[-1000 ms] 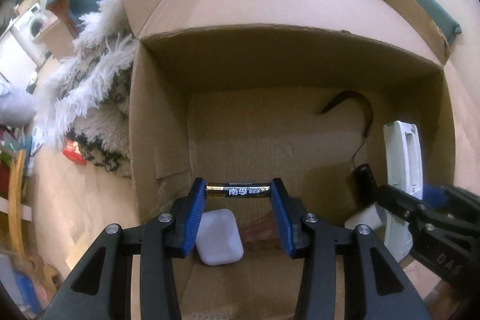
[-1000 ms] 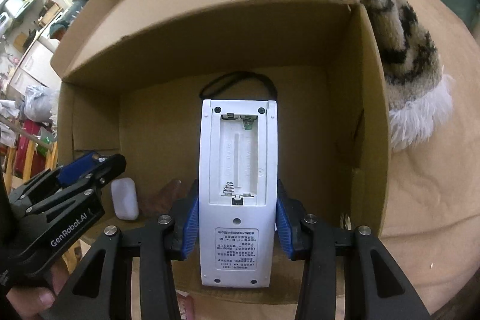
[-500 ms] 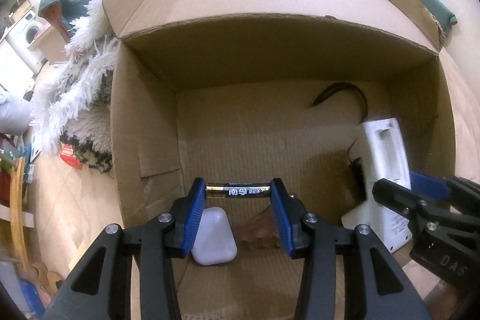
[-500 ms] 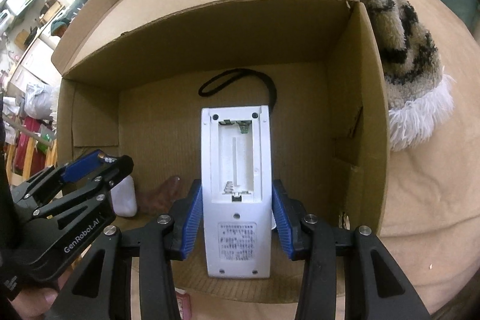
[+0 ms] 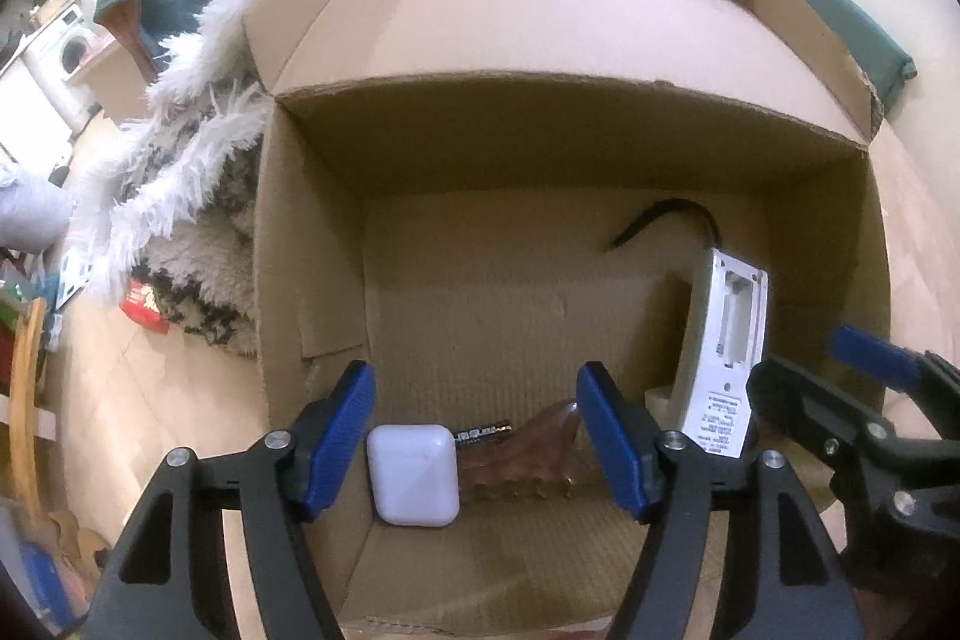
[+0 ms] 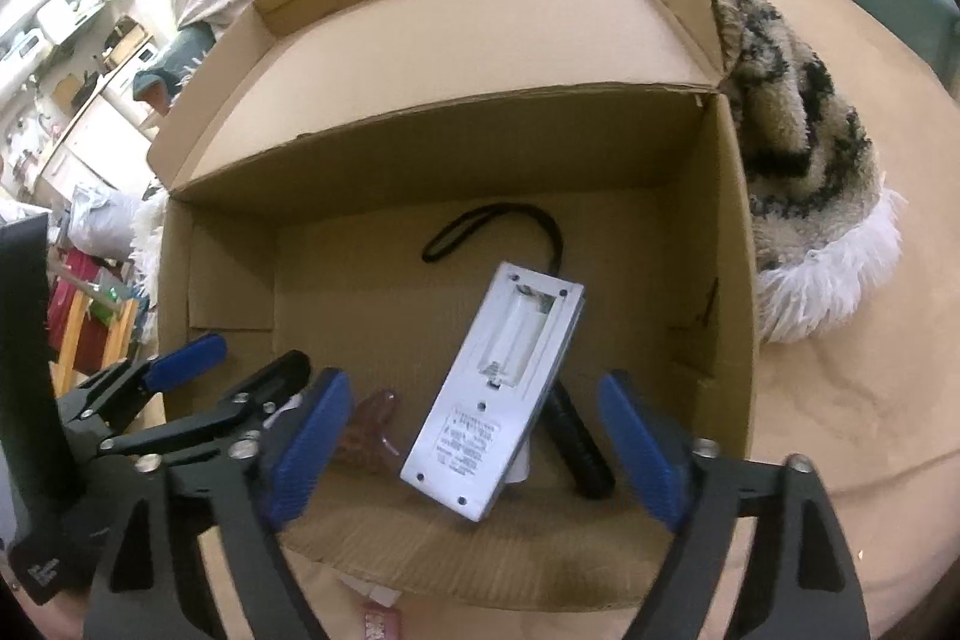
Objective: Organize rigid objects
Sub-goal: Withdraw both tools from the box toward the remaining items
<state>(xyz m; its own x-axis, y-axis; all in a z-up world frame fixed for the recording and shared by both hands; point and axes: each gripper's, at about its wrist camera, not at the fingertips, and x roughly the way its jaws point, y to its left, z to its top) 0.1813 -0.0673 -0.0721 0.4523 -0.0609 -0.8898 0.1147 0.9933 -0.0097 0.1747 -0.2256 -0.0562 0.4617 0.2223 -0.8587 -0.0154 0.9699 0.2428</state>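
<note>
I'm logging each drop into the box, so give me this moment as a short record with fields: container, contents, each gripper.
container: open cardboard box
contents: white remote back side up, battery bay empty; battery; white earbud case; black flashlight with strap; brown translucent item
left gripper: jaws opening, battery lies below, not held
right gripper: jaws opening, remote lies tilted, free of pads

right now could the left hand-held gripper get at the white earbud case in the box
Probably yes: the left hand-held gripper is opening right above the white case, nothing lying over it, though the box wall crowds its left side.
</note>
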